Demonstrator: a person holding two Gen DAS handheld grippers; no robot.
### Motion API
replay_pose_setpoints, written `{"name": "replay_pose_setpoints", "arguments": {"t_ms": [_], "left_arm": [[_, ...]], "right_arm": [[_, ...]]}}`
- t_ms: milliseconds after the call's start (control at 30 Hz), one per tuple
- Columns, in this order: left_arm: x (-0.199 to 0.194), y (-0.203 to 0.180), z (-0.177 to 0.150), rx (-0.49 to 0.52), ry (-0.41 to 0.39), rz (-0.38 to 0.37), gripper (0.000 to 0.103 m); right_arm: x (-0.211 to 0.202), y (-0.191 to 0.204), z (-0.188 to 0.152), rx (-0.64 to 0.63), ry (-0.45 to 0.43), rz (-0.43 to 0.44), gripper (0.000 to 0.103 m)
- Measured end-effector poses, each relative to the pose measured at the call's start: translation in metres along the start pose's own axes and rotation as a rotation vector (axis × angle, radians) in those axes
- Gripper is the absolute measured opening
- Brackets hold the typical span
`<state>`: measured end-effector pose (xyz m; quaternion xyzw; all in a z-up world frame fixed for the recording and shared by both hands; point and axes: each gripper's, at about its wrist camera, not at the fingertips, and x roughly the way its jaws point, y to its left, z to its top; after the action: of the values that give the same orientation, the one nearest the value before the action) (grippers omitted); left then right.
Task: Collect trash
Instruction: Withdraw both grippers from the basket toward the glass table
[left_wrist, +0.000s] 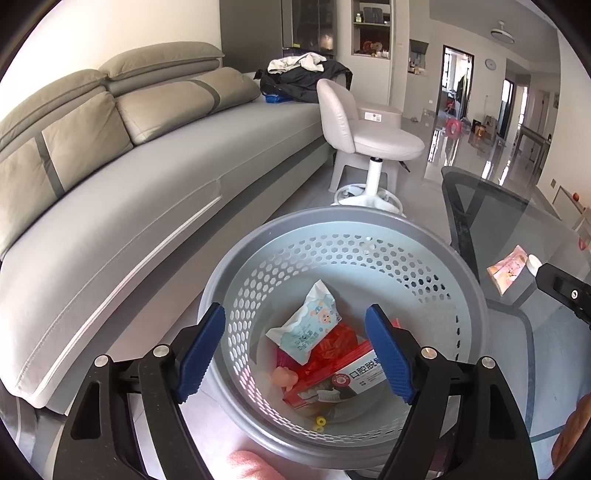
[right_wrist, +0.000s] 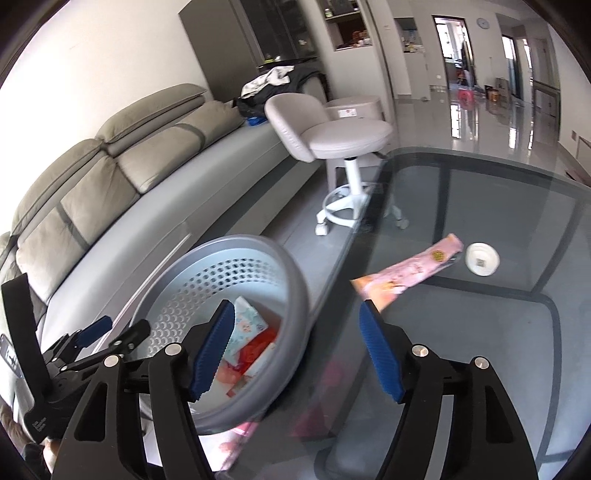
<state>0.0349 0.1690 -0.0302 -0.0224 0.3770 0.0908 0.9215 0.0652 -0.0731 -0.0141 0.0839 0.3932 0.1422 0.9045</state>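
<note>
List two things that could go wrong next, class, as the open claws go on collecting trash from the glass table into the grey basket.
1. The pink wrapper lies flat on smooth glass table; the open right claw may push it along rather than pinch it.
2. The small white cap sits right beside the wrapper, so a sweep could knock it away.

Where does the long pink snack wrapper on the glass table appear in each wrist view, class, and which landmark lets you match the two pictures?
Left wrist view: the long pink snack wrapper lies at the far right edge, beside the small white round cap.
Right wrist view: it lies right of centre on the glass table, left of that cap.
Shared landmark: the grey perforated plastic waste basket.
</note>
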Motion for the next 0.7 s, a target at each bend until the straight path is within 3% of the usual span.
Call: {"name": "replay_pose_setpoints", "arguments": {"t_ms": [267,700], "left_arm": [[-0.01,-0.025,0.014,0.046,-0.037,-0.03,0.077],[-0.021,-0.087,0.05,0.076,-0.099,-0.143,0.079]], "right_arm": [[-0.013,-0.028,0.005,0.039,-0.03,-0.057,0.068],[-0.035,-0.07,0.032,0.084,-0.077,-0.142,0.07]]}}
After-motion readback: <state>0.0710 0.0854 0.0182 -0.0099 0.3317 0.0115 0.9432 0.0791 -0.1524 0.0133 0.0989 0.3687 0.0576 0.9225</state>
